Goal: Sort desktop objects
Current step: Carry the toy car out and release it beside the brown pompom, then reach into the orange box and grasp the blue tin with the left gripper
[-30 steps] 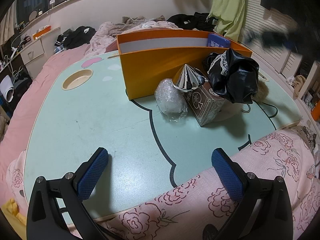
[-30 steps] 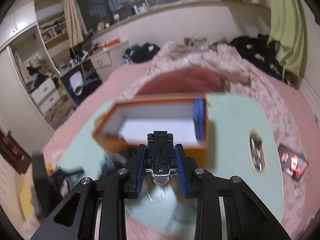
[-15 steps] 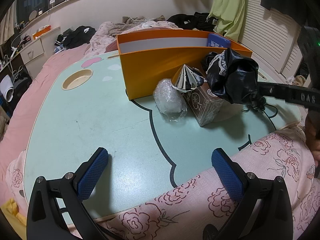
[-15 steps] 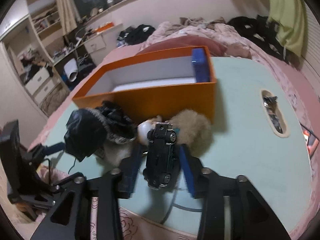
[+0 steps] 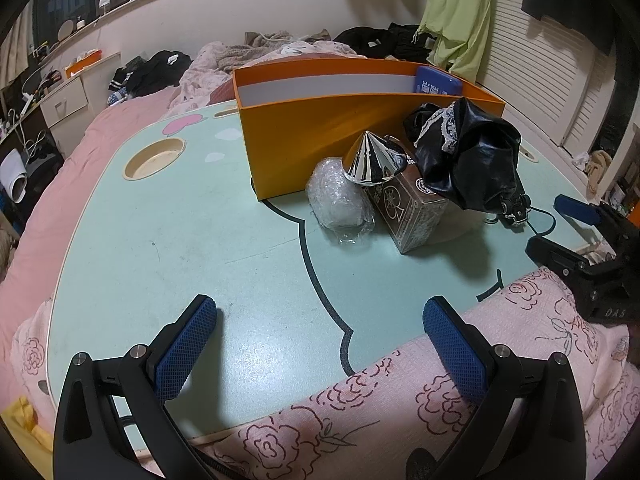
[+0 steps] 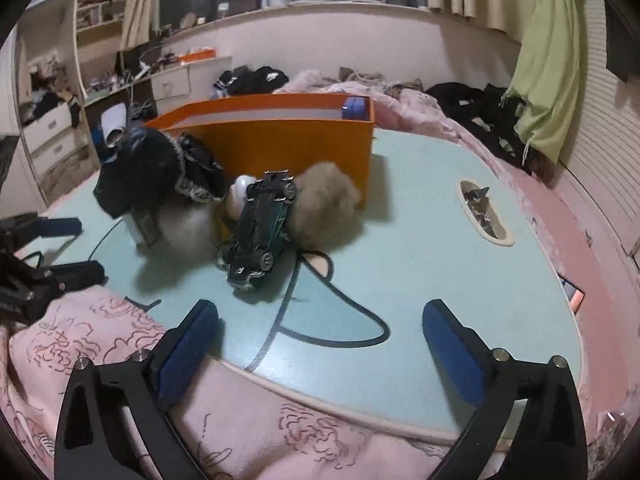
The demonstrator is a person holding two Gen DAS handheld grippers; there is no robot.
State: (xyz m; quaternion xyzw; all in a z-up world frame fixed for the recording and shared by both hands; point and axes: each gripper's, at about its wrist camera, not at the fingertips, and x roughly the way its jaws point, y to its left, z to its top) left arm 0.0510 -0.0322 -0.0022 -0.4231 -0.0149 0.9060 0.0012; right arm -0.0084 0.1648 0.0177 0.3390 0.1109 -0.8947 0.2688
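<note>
One orange box [image 5: 320, 136] stands on the mint-green table [image 5: 180, 248], with one blue card pack [image 5: 436, 82] upright at its end. In front of it sit one bubble-wrapped bundle [image 5: 338, 198], one shiny silver cone [image 5: 374, 158] on one brown carton [image 5: 412, 212], one black crumpled bag [image 5: 468, 160] and one tan furry toy [image 6: 324, 204]. One toy car [image 6: 260, 228] lies upside down, leaning on the furry toy. The left gripper [image 5: 320, 344] hovers low over the near table edge, fingers spread wide and empty. The right gripper [image 6: 320, 344] does the same, just short of the car, with nothing between its fingers.
</note>
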